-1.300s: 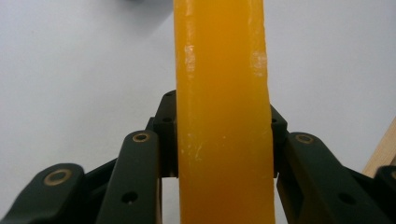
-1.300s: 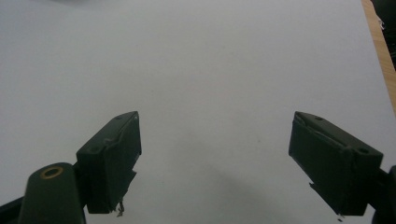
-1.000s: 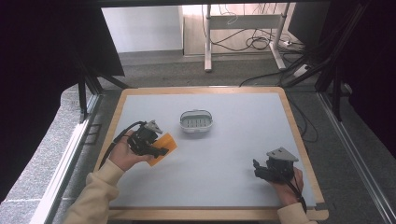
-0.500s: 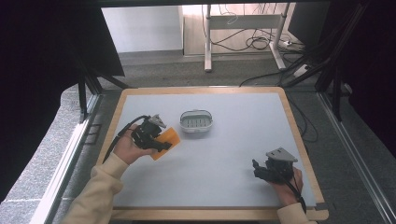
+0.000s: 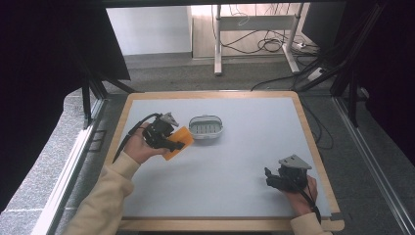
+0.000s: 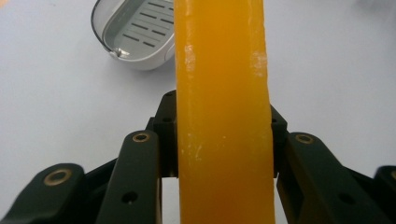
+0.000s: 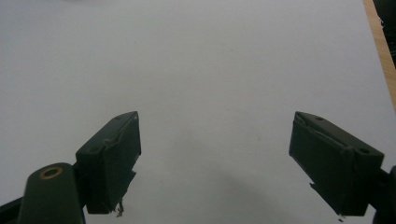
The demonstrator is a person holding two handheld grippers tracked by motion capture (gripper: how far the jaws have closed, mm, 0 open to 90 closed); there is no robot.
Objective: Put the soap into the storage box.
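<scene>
Over the last second the left gripper [image 5: 177, 145] — jaws pinched on the orange bar [image 6: 222, 112], probably soap — has edged toward the slotted grey dish [image 5: 206, 127], suggesting placement there, while the right gripper [image 5: 268, 177] rests spread apart.

Waxy, semi-glossy orange bar [image 6: 222, 112], faintly scuffed white, clamped in the matt black plastic left claw [image 6: 219, 154] with brass-looking rivets. Smooth grey-white plastic slotted dish [image 6: 135, 32], slight sheen. Matt pale desk [image 5: 235, 161] top, light wood rim. Worn matt pads on the right claw [image 7: 215, 163].
</scene>
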